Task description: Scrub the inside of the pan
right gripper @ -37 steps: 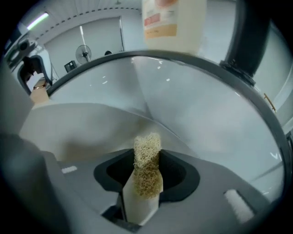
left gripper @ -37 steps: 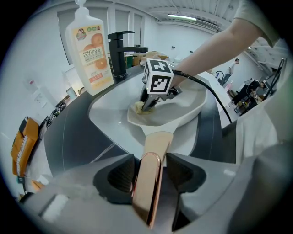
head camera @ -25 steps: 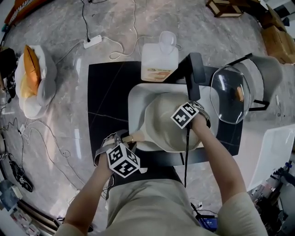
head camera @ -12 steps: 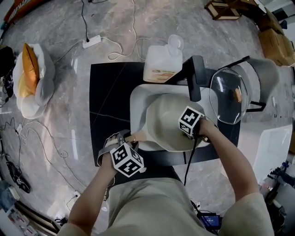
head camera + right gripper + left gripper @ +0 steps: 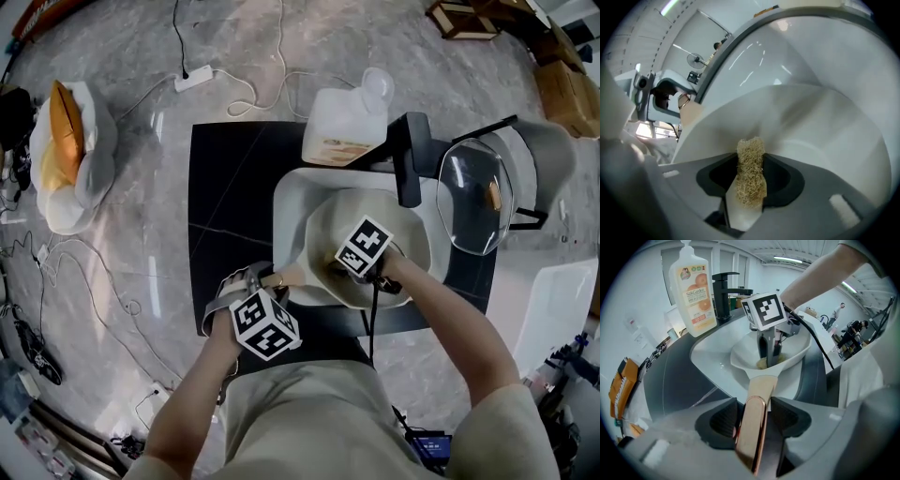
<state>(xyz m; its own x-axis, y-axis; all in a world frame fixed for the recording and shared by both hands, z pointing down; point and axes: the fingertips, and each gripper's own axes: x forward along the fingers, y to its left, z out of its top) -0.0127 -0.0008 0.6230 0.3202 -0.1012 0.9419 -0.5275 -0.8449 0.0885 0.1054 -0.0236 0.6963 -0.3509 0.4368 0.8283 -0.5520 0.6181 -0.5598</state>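
Note:
A cream pan (image 5: 398, 220) lies tilted in the white sink (image 5: 289, 202). Its copper-tan handle (image 5: 287, 275) points toward me, and my left gripper (image 5: 255, 281) is shut on it. In the left gripper view the handle (image 5: 755, 423) runs between the dark pads (image 5: 721, 420), which press its sides. My right gripper (image 5: 345, 270) reaches down into the pan's near left part, shut on a straw-coloured loofah sponge (image 5: 751, 171). The sponge's tip touches the pan's inner wall (image 5: 811, 122). From the left gripper view, the right gripper (image 5: 768, 351) stands upright in the pan bowl (image 5: 740, 357).
An orange-labelled soap bottle (image 5: 349, 127) stands behind the sink, next to a black faucet (image 5: 410, 164). To the right, a glass lid (image 5: 475, 195) leans on a grey rack. The black counter (image 5: 230, 187) surrounds the sink. Cables and a bag (image 5: 66, 155) lie on the floor.
My right gripper has swept with the sponge from the pan's right side toward its near left part and tilted. The left gripper has kept its hold on the handle.

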